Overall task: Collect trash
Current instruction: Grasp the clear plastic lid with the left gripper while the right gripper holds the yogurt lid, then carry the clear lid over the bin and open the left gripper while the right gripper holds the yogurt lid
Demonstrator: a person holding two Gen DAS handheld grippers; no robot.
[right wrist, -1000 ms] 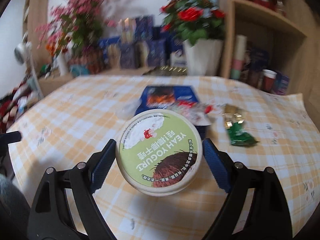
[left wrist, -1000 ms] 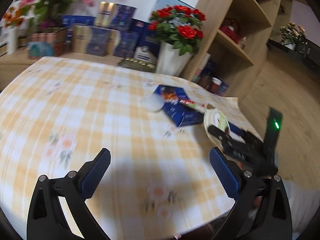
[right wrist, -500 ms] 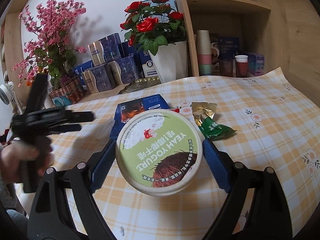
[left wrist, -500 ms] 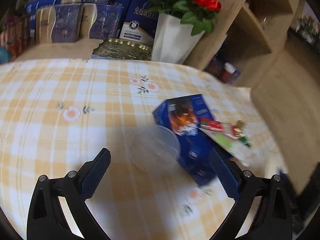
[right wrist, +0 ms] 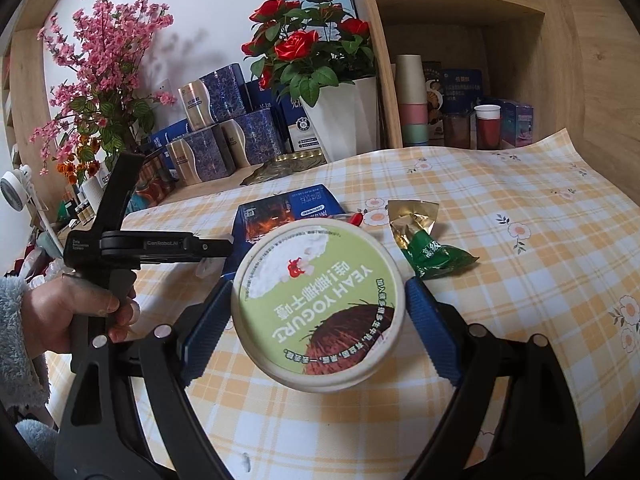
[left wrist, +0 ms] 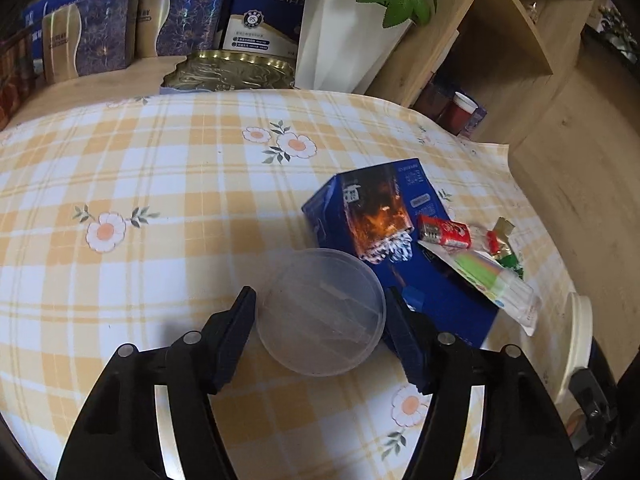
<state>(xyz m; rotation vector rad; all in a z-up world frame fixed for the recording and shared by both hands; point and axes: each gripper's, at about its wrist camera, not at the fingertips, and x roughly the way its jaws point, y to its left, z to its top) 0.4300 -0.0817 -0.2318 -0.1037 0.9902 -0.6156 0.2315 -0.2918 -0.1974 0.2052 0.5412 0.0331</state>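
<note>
A clear plastic lid (left wrist: 320, 316) lies on the checked tablecloth (left wrist: 160, 184), leaning on a flat blue box (left wrist: 376, 216). My left gripper (left wrist: 320, 296) straddles it with jaws closing, and both pads meet its rim. A red wrapper (left wrist: 444, 232) and a clear packet (left wrist: 484, 276) rest on the box. My right gripper (right wrist: 318, 284) is shut on a green-topped yogurt tub (right wrist: 320, 304), held above the cloth. A green and gold wrapper (right wrist: 428, 244) lies just beyond it. In the right wrist view a hand (right wrist: 80, 312) holds the left gripper (right wrist: 216, 246) at the left.
Behind the table stand a white pot of red roses (left wrist: 340, 36), a gold tray (left wrist: 228, 72) and several blue gift boxes (left wrist: 104, 40). A wooden shelf with cups (right wrist: 412, 100) rises at the right. The cloth's edge (right wrist: 592, 168) curls up at the far right.
My left gripper swung away from the table's near side to the clear lid, dropped over it and narrowed its jaws onto the rim. The right gripper kept hold of the tub and rolled slightly.
</note>
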